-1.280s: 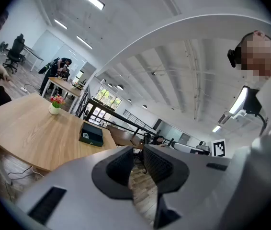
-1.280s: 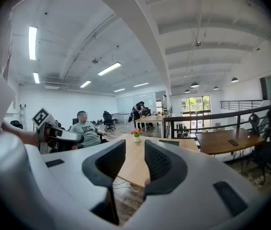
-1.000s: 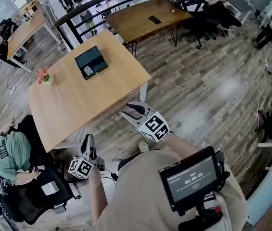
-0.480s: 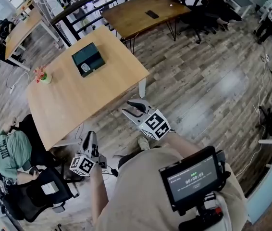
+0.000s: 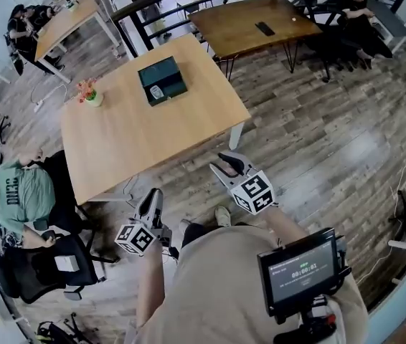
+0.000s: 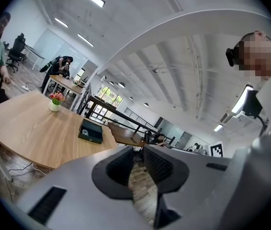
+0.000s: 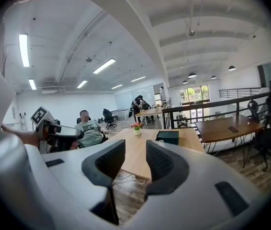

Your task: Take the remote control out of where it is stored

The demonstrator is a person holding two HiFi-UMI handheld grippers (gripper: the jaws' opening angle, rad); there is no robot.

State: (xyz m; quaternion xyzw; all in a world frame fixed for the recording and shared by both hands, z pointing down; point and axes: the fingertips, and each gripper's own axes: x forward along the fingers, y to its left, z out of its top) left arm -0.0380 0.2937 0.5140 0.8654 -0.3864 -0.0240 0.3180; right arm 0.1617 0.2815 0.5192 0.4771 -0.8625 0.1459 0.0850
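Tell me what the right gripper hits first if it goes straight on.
Probably the near edge of the table: the right gripper points at it over the floor, with nothing between. Depth is unclear; it may dip under the top.

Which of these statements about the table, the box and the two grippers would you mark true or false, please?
1. The dark green rectangular box sits on the light wooden table. True.
2. The right gripper is holding that box. False: it holds nothing and hangs over the wood-plank floor, short of the table.
3. A small white pot of pink flowers stands on the same table. True.
4. The left gripper rests on the tabletop. False: it is held in the air beyond the table's near edge, holding nothing.
5. The dark brown table behind is bare. False: a small flat black object lies on it.
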